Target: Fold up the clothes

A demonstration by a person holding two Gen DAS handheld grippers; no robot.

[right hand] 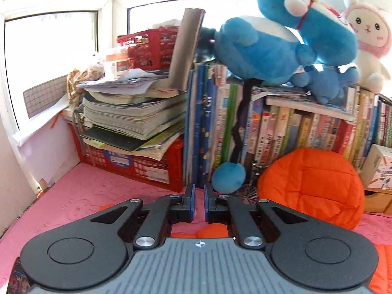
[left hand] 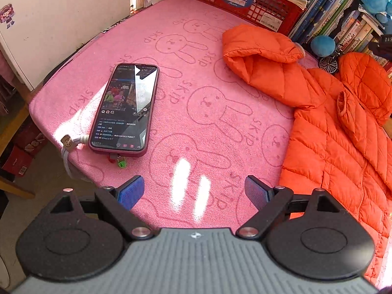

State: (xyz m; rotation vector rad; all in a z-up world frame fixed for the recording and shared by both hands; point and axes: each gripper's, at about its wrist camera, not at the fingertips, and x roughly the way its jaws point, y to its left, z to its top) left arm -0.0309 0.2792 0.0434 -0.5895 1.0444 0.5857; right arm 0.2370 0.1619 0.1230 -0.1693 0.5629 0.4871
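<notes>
Orange quilted puffer jacket spread on pink bunny-print towel, one sleeve flung out leftward, hood propped against books. Left gripper spread wide, empty, hovering beside jacket; right gripper nearly closed on nothing, possibly above jacket. Best pinched at a sleeve cuff or hem edge, away from phone. One jacket, one phone, two grippers.
</notes>
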